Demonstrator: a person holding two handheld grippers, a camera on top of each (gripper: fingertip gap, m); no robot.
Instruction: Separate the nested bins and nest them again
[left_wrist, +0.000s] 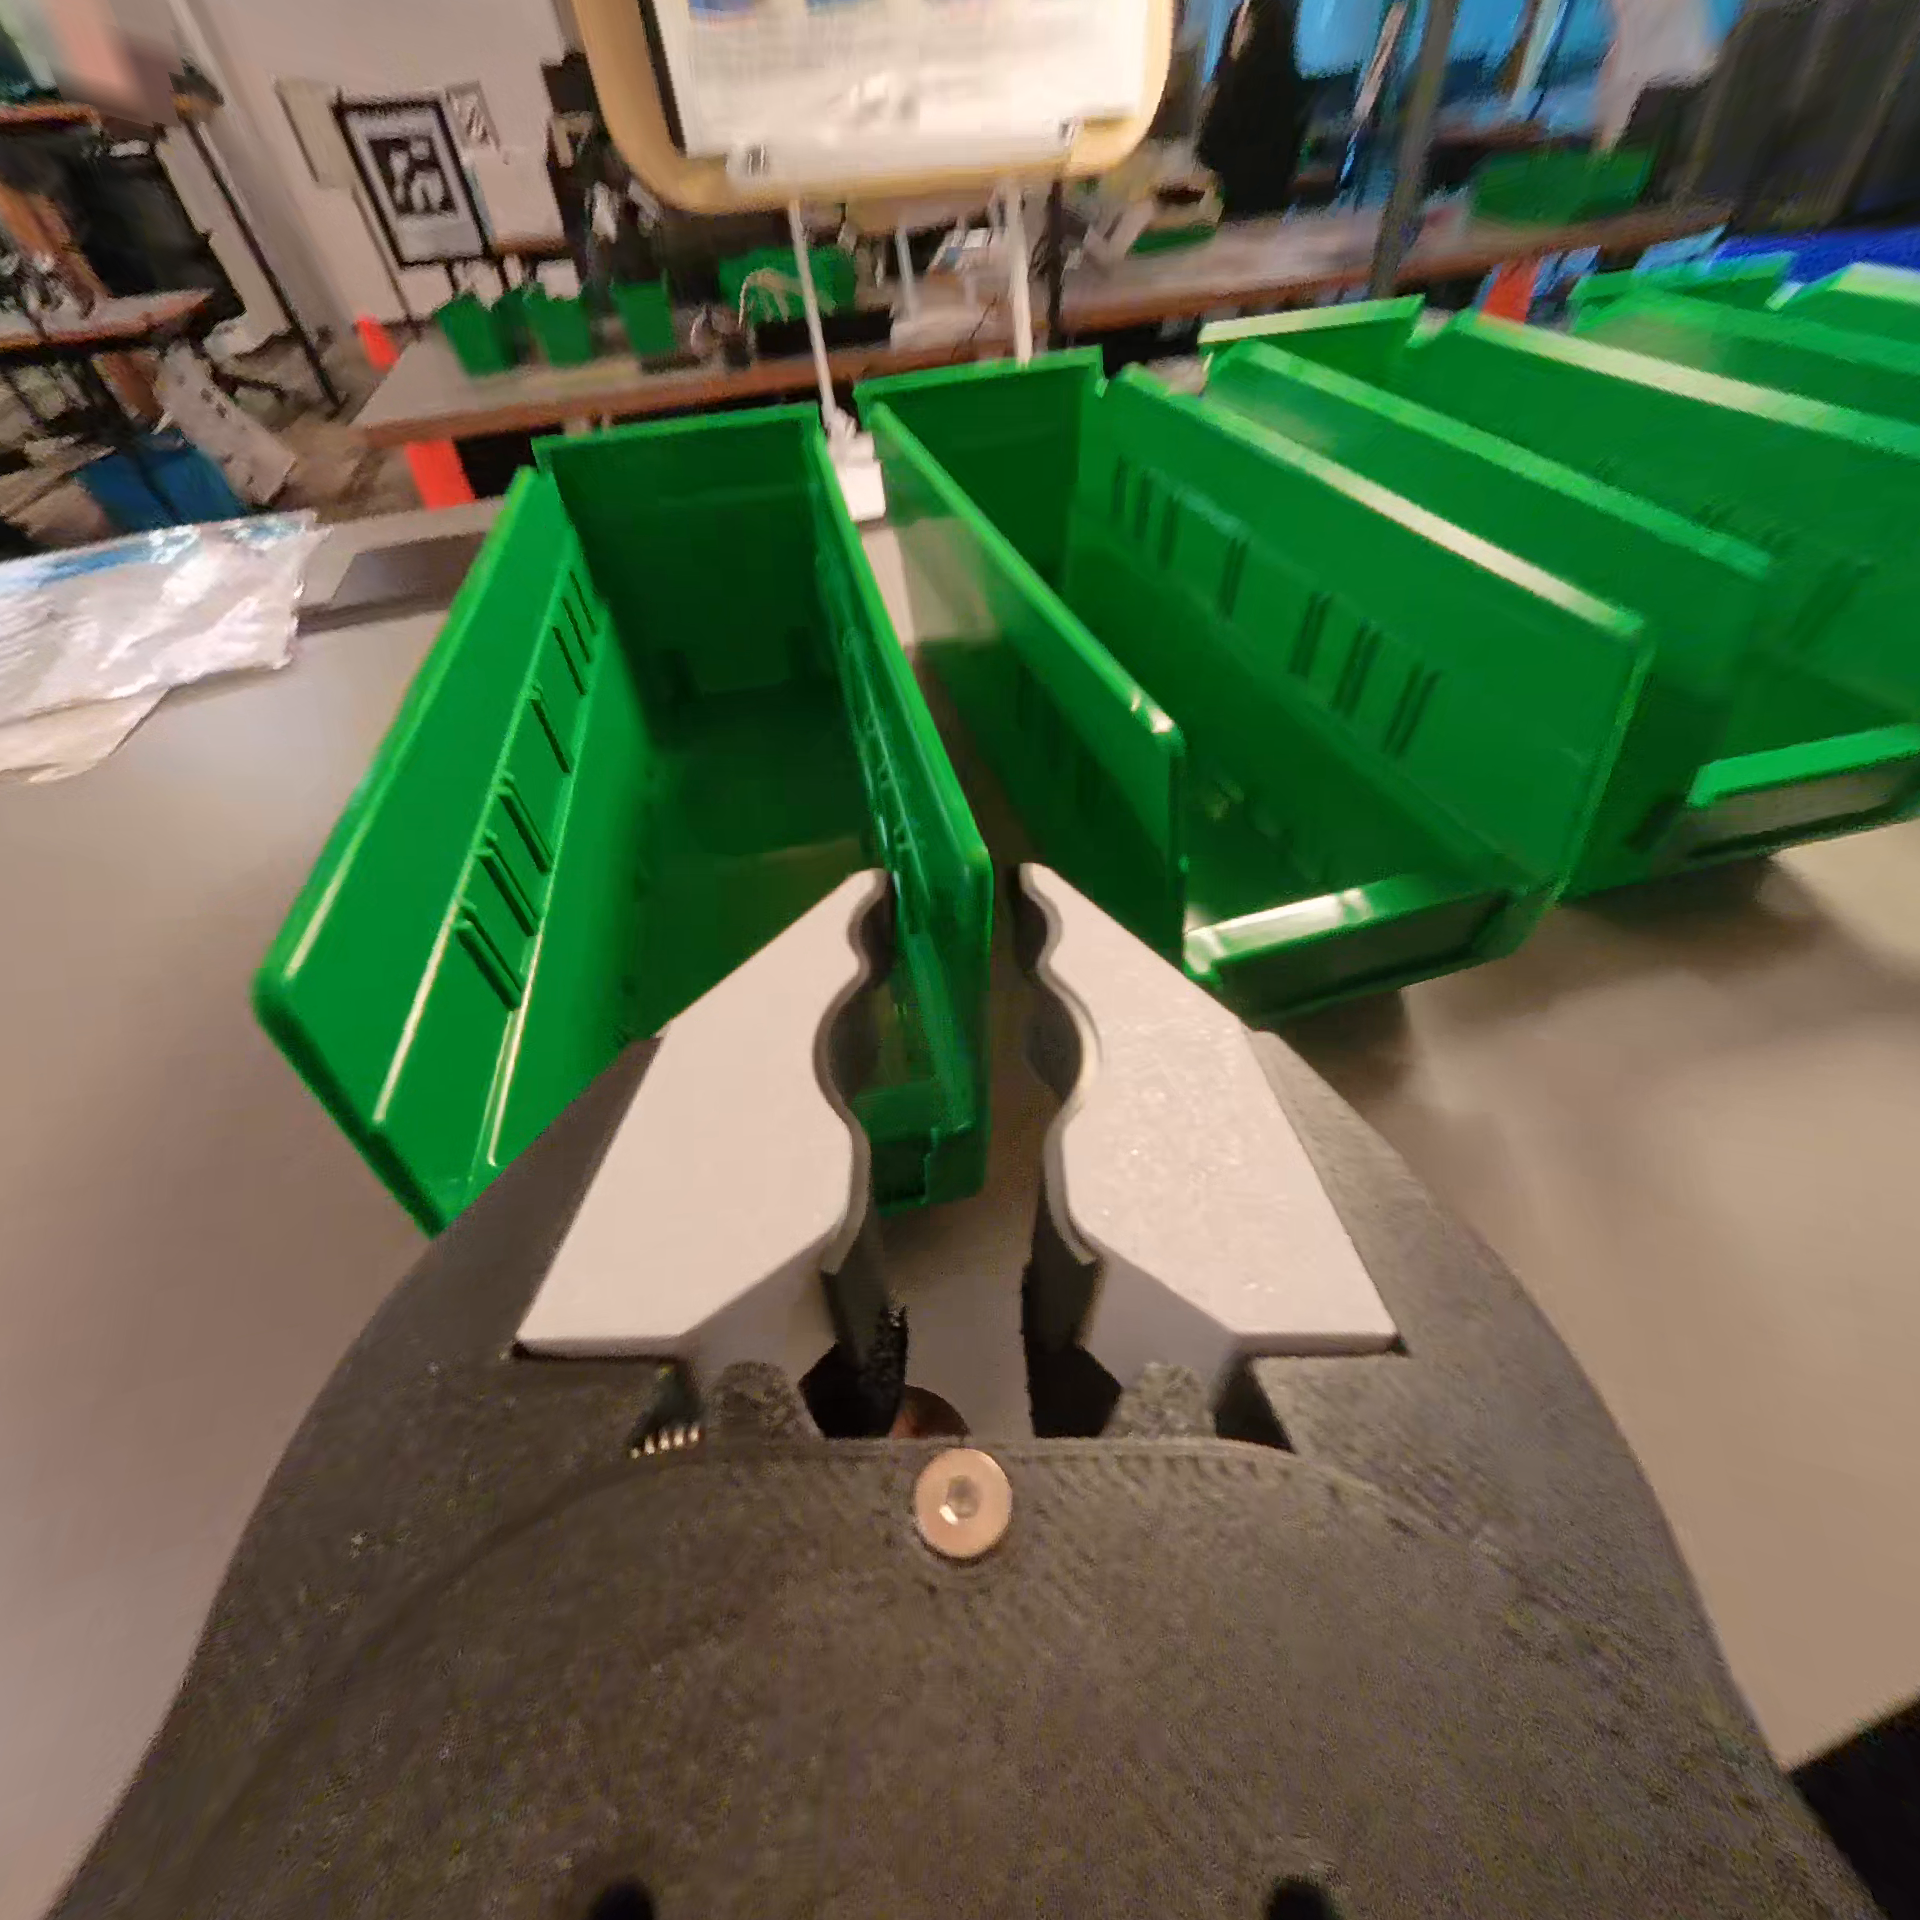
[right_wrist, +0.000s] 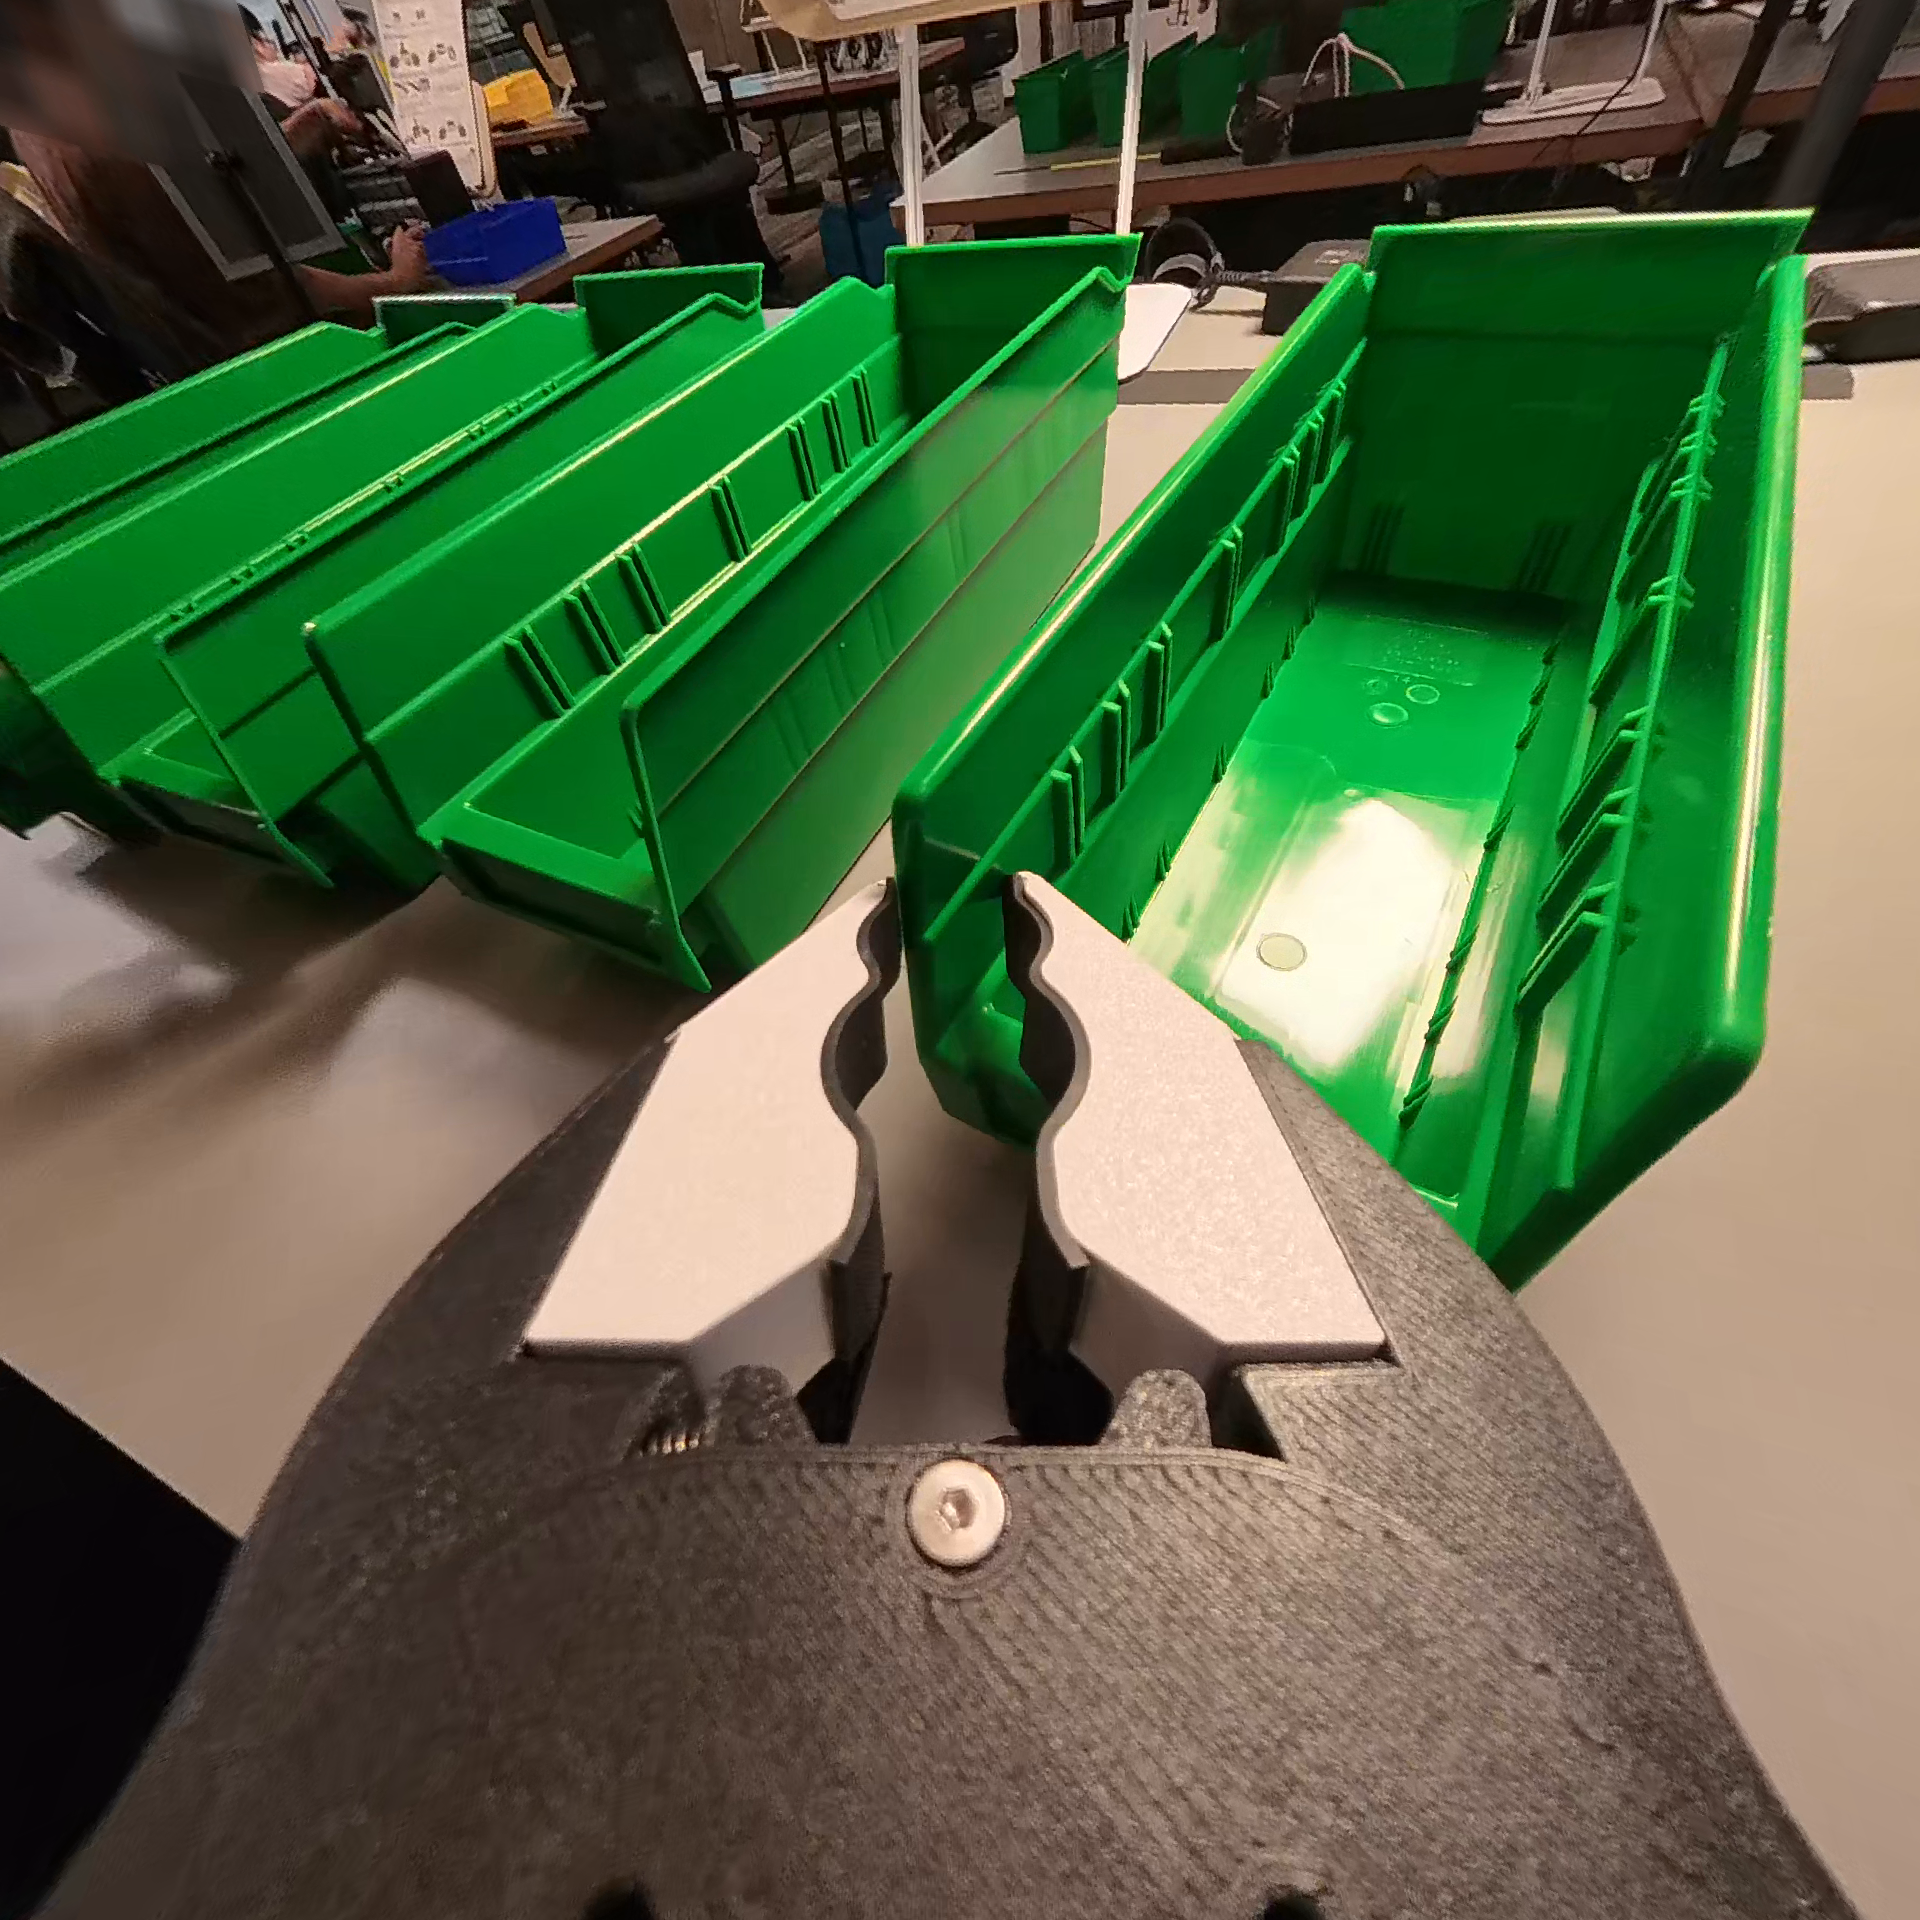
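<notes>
In the left wrist view, a long green bin (left_wrist: 499, 831) stands open-topped on the grey table (left_wrist: 156, 1039). My left gripper (left_wrist: 951, 883) straddles its right wall (left_wrist: 935, 935); the left pad lies against the wall, while a gap shows between the wall and the right finger (left_wrist: 1122, 1039), so the wall is not pressed. In the right wrist view, another green bin (right_wrist: 1351, 810) lies ahead to the right. My right gripper (right_wrist: 951, 888) is shut on the near end of its left wall (right_wrist: 1039, 779), with both pads against it.
A row of several green bins lies side by side, right of the left gripper (left_wrist: 1351, 644) and left of the right gripper (right_wrist: 675, 582). A clear plastic bag (left_wrist: 135, 634) lies at the table's far left. Other tables with more bins stand behind.
</notes>
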